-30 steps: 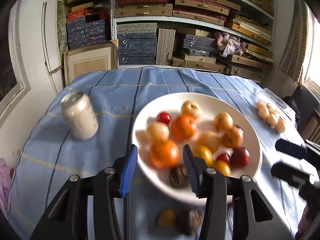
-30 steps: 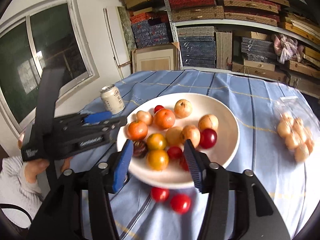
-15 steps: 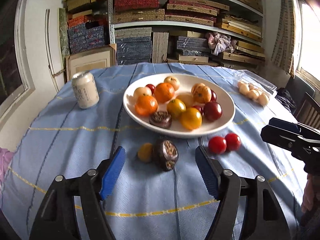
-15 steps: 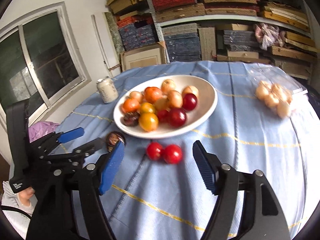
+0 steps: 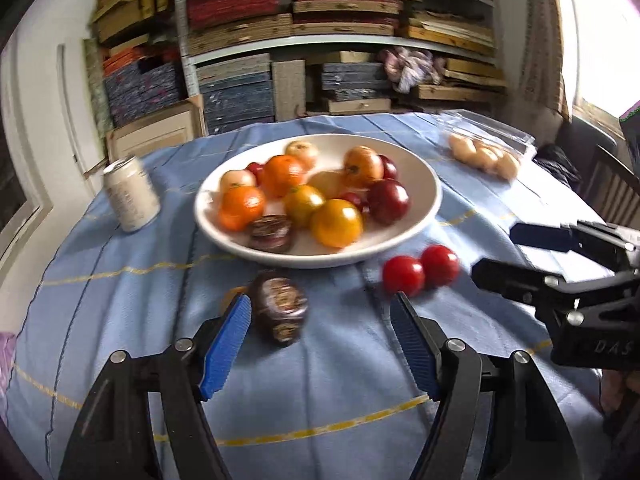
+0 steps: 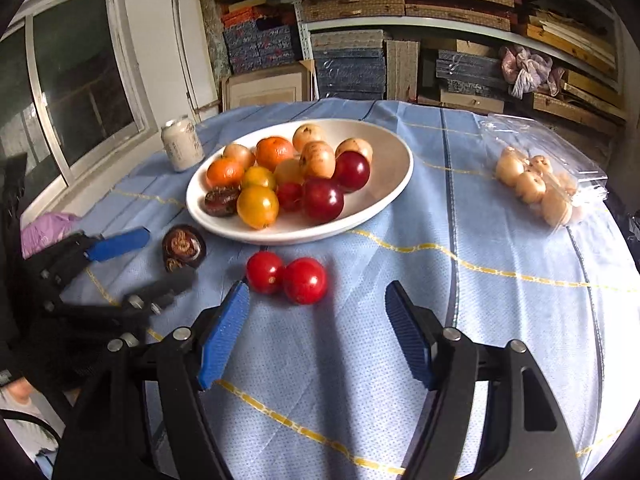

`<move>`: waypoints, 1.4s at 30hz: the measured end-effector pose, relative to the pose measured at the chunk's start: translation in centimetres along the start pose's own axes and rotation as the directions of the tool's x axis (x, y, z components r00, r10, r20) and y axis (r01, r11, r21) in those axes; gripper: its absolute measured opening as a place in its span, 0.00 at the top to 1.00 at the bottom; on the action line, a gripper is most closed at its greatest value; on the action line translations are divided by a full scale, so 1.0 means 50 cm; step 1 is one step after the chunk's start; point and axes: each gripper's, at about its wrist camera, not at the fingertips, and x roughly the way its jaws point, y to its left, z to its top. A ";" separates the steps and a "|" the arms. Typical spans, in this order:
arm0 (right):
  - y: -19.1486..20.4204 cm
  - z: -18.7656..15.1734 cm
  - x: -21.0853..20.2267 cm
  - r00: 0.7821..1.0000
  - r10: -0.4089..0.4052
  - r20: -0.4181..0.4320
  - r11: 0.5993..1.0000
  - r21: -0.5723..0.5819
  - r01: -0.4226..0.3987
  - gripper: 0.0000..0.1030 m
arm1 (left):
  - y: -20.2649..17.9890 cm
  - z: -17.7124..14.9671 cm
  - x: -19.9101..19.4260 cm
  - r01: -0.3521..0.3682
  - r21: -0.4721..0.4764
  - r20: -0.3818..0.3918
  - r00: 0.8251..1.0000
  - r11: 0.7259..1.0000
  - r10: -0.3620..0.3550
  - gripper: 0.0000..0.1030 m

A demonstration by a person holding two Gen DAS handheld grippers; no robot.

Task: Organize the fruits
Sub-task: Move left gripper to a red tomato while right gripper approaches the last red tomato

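Note:
A white plate [image 5: 424, 216] heaped with several orange, yellow, red and pale fruits stands mid-table on the blue cloth. In front of it lies a dark passion fruit [image 5: 280, 310], with a small orange fruit [image 5: 234, 292] half hidden beside it. My left gripper [image 5: 318, 304] is open, and the passion fruit sits between its fingers, close to the left pad without touching it. Two red tomatoes [image 6: 264, 272] [image 6: 305, 280] lie side by side just ahead of my right gripper [image 6: 317, 292]. It is open low over the cloth and holds nothing.
A pale drink can [image 5: 130, 196] stands left of the plate. A clear bag of pale round fruits [image 6: 532, 188] lies at the far right. Packed shelves stand behind the table, a window to the left and a dark chair [image 5: 612, 184] to the right.
Both grippers pulled back from over the plate and sank toward the cloth while their jaws widened. The passion fruit and the tomatoes now lie at their fingertips.

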 end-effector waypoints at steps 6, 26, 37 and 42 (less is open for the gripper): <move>-0.043 0.011 -0.023 1.000 0.011 0.022 0.997 0.082 -0.013 0.33 | -0.034 0.011 0.025 0.000 0.040 -0.012 1.000 0.999 0.000 0.29; -0.055 0.011 -0.023 1.000 0.023 0.014 0.993 0.117 -0.024 0.30 | -0.032 0.031 0.075 0.024 0.001 -0.086 0.996 1.000 -0.023 0.29; -0.062 0.014 -0.031 0.999 0.025 0.027 0.991 0.129 -0.029 0.26 | -0.030 0.032 0.080 -0.023 -0.015 -0.091 0.996 1.000 0.022 0.30; -0.066 0.015 -0.037 0.999 0.028 0.033 0.990 0.138 -0.032 0.24 | -0.035 0.032 0.080 0.005 -0.018 -0.093 0.996 1.000 -0.006 0.31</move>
